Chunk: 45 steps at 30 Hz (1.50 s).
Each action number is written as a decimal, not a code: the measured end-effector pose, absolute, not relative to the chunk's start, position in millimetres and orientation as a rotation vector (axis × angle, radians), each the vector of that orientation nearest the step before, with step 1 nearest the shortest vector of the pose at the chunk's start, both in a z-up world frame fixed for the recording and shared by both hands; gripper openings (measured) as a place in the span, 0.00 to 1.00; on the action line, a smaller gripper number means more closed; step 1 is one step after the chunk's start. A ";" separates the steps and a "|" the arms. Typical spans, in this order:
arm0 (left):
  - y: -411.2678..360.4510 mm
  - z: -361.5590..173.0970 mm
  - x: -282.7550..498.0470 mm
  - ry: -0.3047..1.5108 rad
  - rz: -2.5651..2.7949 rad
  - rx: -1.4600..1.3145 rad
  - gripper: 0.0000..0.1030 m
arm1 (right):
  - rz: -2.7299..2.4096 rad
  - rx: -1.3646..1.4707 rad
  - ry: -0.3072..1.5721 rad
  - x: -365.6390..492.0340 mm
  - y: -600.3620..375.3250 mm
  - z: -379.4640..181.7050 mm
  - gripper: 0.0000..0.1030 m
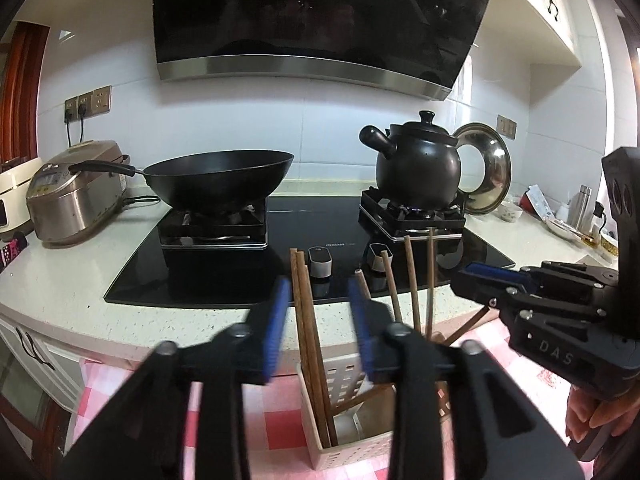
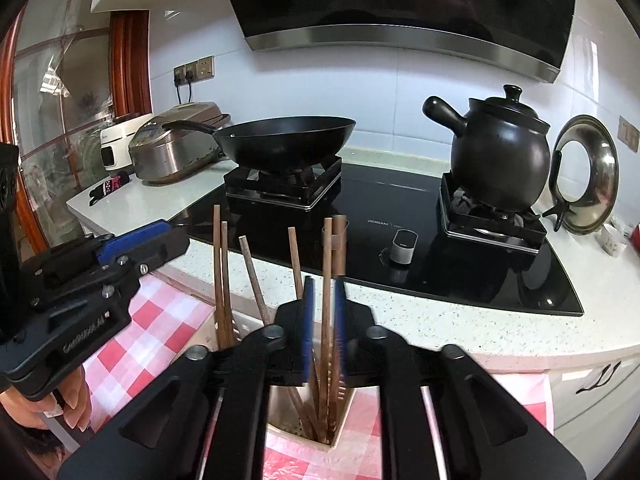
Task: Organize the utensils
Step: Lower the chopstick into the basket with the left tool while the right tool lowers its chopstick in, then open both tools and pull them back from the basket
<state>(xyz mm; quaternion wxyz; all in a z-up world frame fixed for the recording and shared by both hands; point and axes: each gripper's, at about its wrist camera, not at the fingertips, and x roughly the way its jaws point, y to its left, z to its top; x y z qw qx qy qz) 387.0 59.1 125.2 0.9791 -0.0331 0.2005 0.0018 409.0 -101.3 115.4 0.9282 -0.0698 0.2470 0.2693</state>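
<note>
A cream perforated utensil holder (image 1: pixel 352 454) stands on a red-and-white checked cloth, with several brown wooden chopsticks upright in it. In the left wrist view my left gripper (image 1: pixel 320 320) straddles a pair of chopsticks (image 1: pixel 303 300); there is a gap on both sides and its blue pads (image 1: pixel 278 320) do not touch the pair. In the right wrist view my right gripper (image 2: pixel 324 320) stands around two other chopsticks (image 2: pixel 328 264) over the holder (image 2: pixel 298 434), its narrow jaws not pressing on them. Each view shows the other gripper beside it: the right gripper (image 1: pixel 480 276) and the left gripper (image 2: pixel 160 236).
Behind the holder runs a speckled counter with a black glass hob (image 1: pixel 320 208). A black wok (image 1: pixel 218 176) sits on the left burner, a black clay kettle (image 1: pixel 418 160) on the right. A rice cooker (image 1: pixel 76 196) stands far left, a steel lid (image 1: pixel 490 168) far right. A hand (image 1: pixel 600 412) holds the right gripper.
</note>
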 end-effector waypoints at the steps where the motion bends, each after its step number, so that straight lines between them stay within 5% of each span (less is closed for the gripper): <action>1: 60.4 125.7 385.7 0.402 0.007 -0.068 0.32 | 0.553 -0.136 0.502 408.1 -102.5 116.7 0.26; 6: 68.7 131.1 371.9 0.390 0.026 -0.079 0.33 | 0.548 -0.131 0.485 400.8 -109.3 124.9 0.26; 15: 75.0 144.9 322.6 0.353 0.075 -0.092 0.67 | 0.549 -0.117 0.441 361.8 -125.6 145.2 0.27; 23: 66.3 149.0 273.9 0.319 0.081 -0.087 0.95 | 0.547 -0.109 0.418 319.1 -138.2 142.1 0.52; 31: 63.3 130.7 244.5 0.348 0.085 -0.074 0.95 | 0.555 -0.081 0.423 287.5 -153.1 115.7 0.71; 45: 47.8 84.9 204.4 0.381 0.016 -0.042 0.95 | 0.587 -0.078 0.399 240.1 -165.1 70.8 0.82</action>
